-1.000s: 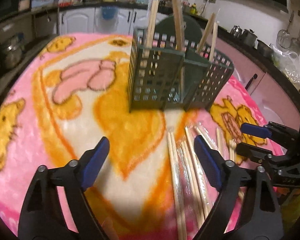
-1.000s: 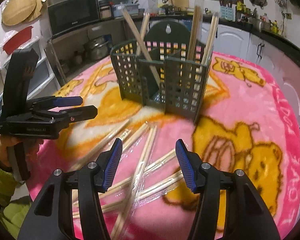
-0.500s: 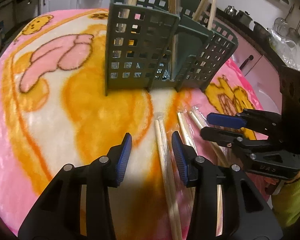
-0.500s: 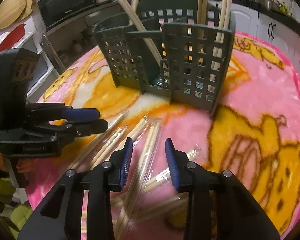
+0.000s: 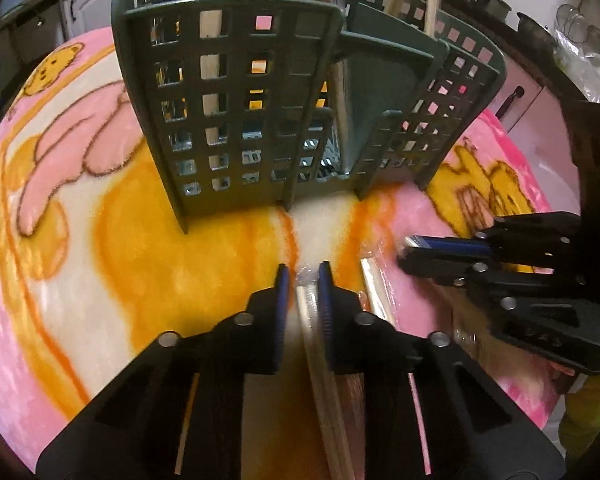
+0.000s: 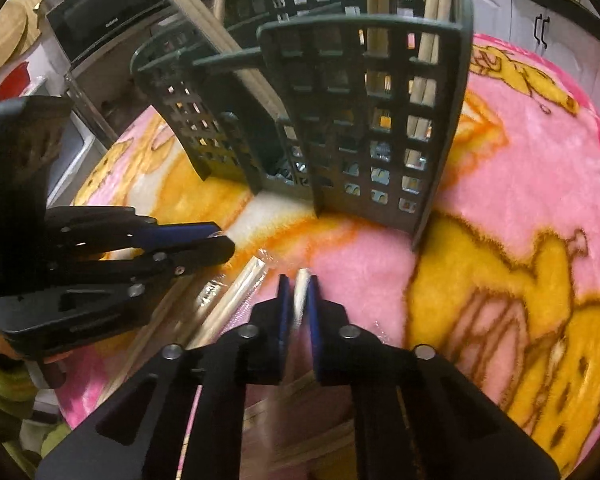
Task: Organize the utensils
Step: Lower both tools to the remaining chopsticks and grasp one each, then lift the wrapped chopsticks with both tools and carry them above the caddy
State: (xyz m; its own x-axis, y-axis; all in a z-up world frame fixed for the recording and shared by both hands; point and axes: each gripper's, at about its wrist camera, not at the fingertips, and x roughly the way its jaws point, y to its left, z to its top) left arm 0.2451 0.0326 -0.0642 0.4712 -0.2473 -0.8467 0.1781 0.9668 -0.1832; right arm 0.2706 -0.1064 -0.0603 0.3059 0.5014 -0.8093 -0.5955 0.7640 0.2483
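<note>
You are at the pickup: each hand-held gripper, left [image 5: 303, 276] and right [image 6: 299, 286], is closing on a wrapped chopstick pair [image 5: 314, 320] lying on the tabletop before the green caddy [image 5: 236, 112], so next lift and drop them in.

Black microwave oven [image 6: 100, 12] on the shelf, upper left of the right wrist view: a small pale brand word on its front, lower right of the door, too small to spell out.
Black body of the left tool [image 6: 72, 312] in the right wrist view: a faint raised marking along its side, blurred, not legible.
Black body of the right tool [image 5: 540, 336] in the left wrist view: faint embossed characters on the side plate, unreadable.
Pink and yellow fleece blanket [image 6: 520, 208] on the desk: cartoon bear drawings only, no lettering in view.
Dark green plastic lattice caddy [image 5: 236, 100]: no label visible.
</note>
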